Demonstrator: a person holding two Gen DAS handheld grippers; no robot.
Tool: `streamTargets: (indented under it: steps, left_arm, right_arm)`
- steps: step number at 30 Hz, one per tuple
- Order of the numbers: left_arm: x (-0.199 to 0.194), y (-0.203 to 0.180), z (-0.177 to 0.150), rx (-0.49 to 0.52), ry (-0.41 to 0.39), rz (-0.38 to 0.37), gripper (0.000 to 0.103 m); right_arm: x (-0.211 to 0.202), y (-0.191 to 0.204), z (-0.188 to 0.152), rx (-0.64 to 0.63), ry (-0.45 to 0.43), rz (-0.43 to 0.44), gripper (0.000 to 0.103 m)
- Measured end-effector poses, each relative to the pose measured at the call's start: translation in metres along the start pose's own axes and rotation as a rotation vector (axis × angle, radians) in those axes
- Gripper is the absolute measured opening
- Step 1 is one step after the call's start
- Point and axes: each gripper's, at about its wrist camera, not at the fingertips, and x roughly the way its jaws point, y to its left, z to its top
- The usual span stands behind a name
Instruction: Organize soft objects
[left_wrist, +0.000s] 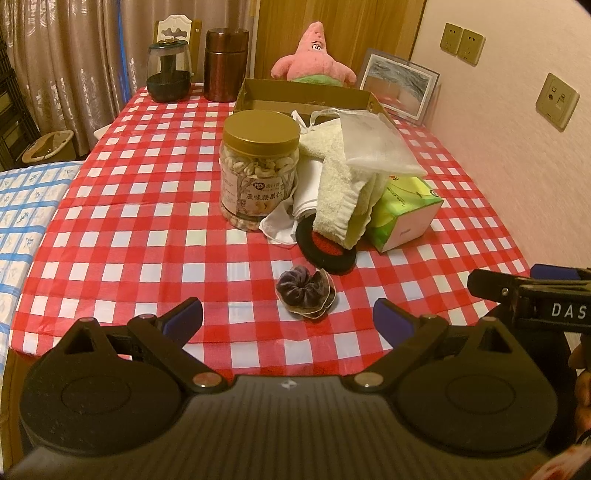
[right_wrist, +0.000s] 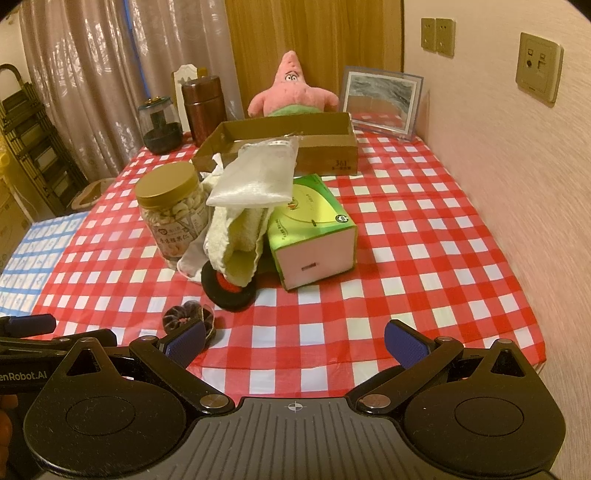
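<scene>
We note the black foam ring with a red centre (left_wrist: 328, 251) is partly covered by the cream terry towel (left_wrist: 340, 184), which drapes between the gold-lidded clear plastic nut jar (left_wrist: 258, 166) and the green tissue box (left_wrist: 402, 214). The pink star plush (left_wrist: 314, 55) is cut off below by the brown cardboard tray (left_wrist: 306, 99). The dark purple velvet scrunchie (left_wrist: 304, 291) lies on the red-and-white checked tablecloth (left_wrist: 147, 221), just ahead of the left gripper (left_wrist: 288, 317), fingers spread, empty. Right gripper (right_wrist: 295, 343): spread, empty; its left finger hides part of the scrunchie.
</scene>
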Motion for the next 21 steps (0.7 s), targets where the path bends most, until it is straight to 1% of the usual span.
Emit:
streamTargets:
  steps: [21]
  left_arm:
    - [0.0009,-0.0016,0.0004,0.0,0.003,0.004,0.098]
  right_arm:
    - [0.0017,-0.0009,-0.0002,0.0,0.003,0.001,0.103]
